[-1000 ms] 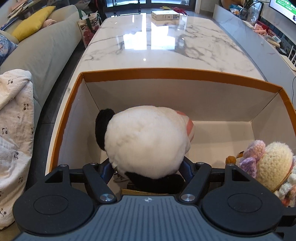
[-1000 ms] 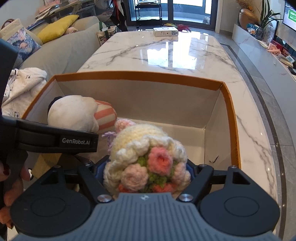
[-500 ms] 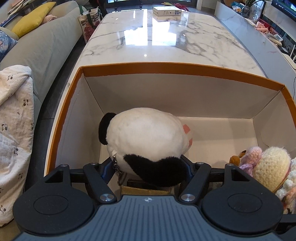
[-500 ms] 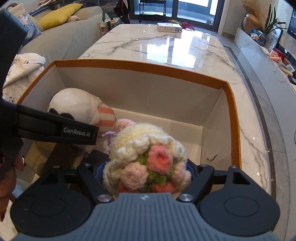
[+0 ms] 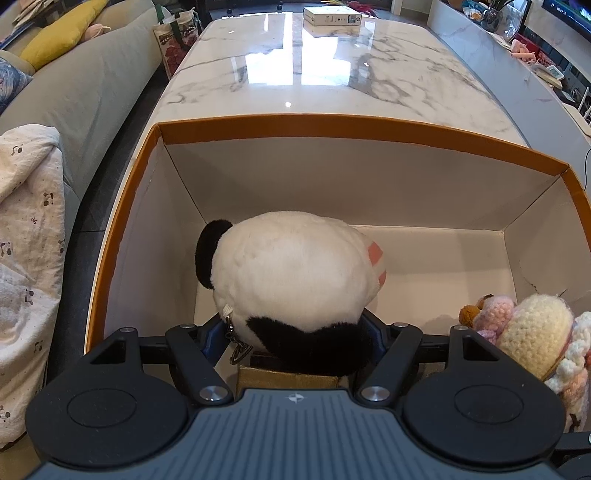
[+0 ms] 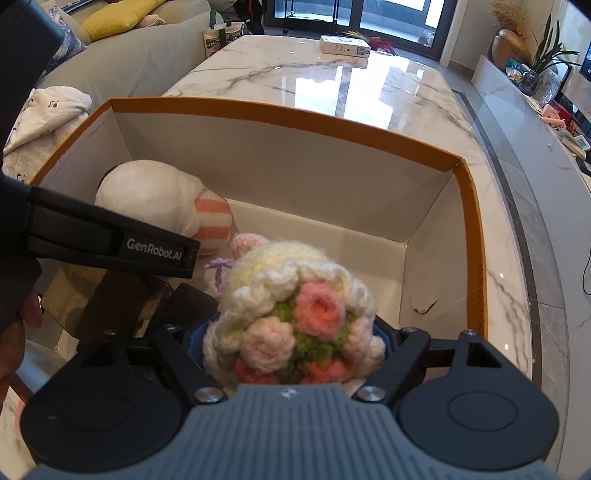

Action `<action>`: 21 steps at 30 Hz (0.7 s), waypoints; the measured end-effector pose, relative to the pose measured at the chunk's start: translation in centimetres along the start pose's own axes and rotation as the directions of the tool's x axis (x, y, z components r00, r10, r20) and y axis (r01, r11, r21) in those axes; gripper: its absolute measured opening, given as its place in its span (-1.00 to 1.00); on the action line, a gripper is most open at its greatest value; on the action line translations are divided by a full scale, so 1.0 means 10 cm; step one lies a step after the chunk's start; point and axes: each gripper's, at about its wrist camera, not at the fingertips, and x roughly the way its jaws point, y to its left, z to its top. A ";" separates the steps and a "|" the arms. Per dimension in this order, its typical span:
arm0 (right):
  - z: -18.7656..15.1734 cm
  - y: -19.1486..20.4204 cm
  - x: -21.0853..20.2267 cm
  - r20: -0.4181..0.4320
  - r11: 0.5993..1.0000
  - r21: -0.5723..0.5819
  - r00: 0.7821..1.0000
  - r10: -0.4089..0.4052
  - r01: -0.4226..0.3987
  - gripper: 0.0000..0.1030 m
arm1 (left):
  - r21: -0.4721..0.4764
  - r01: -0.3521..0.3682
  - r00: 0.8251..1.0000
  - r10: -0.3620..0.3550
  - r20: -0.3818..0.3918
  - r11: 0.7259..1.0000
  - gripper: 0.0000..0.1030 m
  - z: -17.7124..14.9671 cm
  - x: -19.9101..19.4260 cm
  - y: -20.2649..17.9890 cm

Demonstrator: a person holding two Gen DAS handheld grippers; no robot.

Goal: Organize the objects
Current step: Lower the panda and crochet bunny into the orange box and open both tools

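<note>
Both toys have sunk lower toward the box floor since the earlier frames, and the far wall of the box now rises higher behind them. The left gripper (image 5: 295, 332) is clenched on a round white plush panda with black ears and a pink-striped patch (image 5: 291, 280), its fingers pressing the toy's near sides, a small metal clasp hanging at the toy's lower left. The panda sits in the left half of a large open cardboard box with an orange rim and white inner walls (image 5: 332, 127), near the box's left wall. Under the gripper a gold-coloured box edge (image 5: 284, 376) shows, just beside the panda's black underside. The right gripper (image 6: 295, 343) is grasping a cream crocheted bouquet with pink and coral yarn roses and green tufts (image 6: 295, 314), held inside the same box, right of the panda and near the middle. From the right wrist view the panda (image 6: 162, 199) lies just left of and beyond the bouquet, partly hidden by the black arm of the left gripper marked GenRobot.AI (image 6: 110, 240). A small tear marks the box's right inner wall (image 6: 424, 306). The box stands on a white marble bench with grey veins (image 5: 314, 81); a flat white carton (image 5: 332, 15) lies at its far end, well apart. A grey sofa with a yellow cushion (image 5: 92, 85) runs along the left.
</note>
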 end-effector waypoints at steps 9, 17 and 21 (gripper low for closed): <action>0.01 0.05 0.01 -0.005 1.000 -0.025 1.000 0.003 -0.003 0.75 | 0.017 -0.018 1.000 0.018 0.006 1.000 0.64 -0.01 -0.01 -0.03; 0.00 0.08 -0.01 0.011 0.999 -0.037 1.000 -0.004 0.004 0.80 | 0.038 -0.029 0.998 0.026 0.063 0.999 0.70 -0.02 -0.10 -0.06; -0.01 0.09 -0.09 0.044 0.998 -0.050 0.998 -0.037 0.039 0.91 | 0.025 -0.020 0.998 0.019 0.066 0.999 0.70 -0.02 -0.14 -0.04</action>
